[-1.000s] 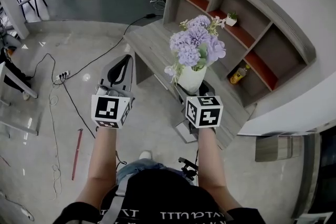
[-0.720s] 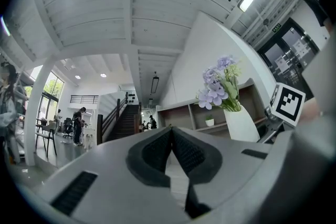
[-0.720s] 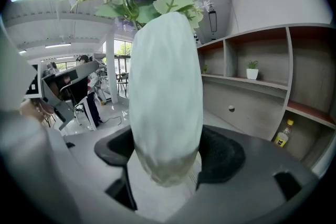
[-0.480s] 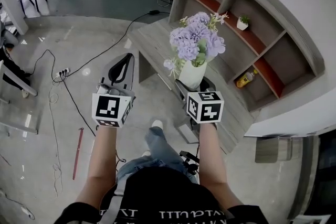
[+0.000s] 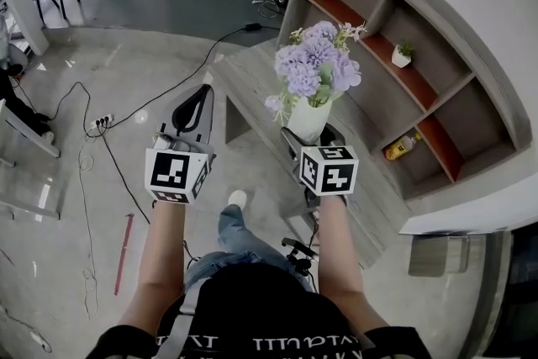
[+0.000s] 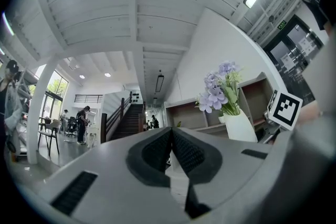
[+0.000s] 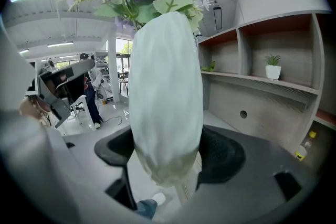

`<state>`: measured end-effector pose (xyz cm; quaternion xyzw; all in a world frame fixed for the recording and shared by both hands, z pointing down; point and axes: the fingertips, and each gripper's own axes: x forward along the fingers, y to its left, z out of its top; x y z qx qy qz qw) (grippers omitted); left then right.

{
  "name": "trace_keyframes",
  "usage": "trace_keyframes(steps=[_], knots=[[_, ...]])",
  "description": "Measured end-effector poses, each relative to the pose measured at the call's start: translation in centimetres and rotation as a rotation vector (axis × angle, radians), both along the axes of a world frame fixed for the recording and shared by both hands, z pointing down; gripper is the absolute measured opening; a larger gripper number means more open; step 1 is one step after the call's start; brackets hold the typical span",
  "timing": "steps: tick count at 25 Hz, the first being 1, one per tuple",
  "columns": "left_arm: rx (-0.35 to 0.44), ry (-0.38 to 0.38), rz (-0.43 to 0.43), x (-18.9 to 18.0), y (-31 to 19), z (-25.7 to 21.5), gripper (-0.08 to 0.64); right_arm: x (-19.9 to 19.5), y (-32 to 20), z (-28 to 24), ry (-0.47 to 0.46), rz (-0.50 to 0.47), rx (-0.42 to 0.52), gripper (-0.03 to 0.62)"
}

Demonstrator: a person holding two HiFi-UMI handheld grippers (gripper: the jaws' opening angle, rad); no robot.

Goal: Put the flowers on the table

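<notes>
Vase (image 7: 165,97) of flowers (image 5: 315,67) is clamped in the right gripper (image 5: 309,133). The jaws close on the lower part of its white body, one pad (image 7: 223,152) on each side, and its base hangs free below them. Gripping low likely leaves the purple blooms clear of the jaws, so nothing gets crushed. The vase is upright, which I judge deliberate, since a tilt would let the top-heavy bunch swing or stems slide out.

In the head view the vase is in the air, over the near part of the low grey table (image 5: 252,71). I cannot tell whether it hangs above the tabletop or above the floor just beside it. The tabletop runs away to the far left, with the shelf (image 5: 437,109) along its right side, so the bare wood ahead looks like the place to set the vase down. It is not down yet.

The left gripper (image 6: 170,152) has its jaws together with nothing between them. It is held out level at the left, well apart from the vase. I take it as simply parked out of the way, since one gripper carries the load.

The smooth, rounded vase could slip in the pads if it is lowered with a jolt, so a slow, upright descent seems wise
</notes>
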<state>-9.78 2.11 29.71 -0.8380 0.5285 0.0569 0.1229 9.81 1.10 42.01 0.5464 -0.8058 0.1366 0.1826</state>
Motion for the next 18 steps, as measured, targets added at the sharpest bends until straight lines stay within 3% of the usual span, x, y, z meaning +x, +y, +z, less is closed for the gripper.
trace_keyframes(steps=[13,18], knots=[[-0.054,-0.017,0.007,-0.8,-17.4,0.0,0.011,-1.0,-16.5,0.7,-0.024,-0.005,-0.030,0.373],[-0.070,-0.033,0.019,0.8,-23.6,0.0,0.011,-0.1,-22.7,0.8,-0.033,-0.012,-0.037,0.373]])
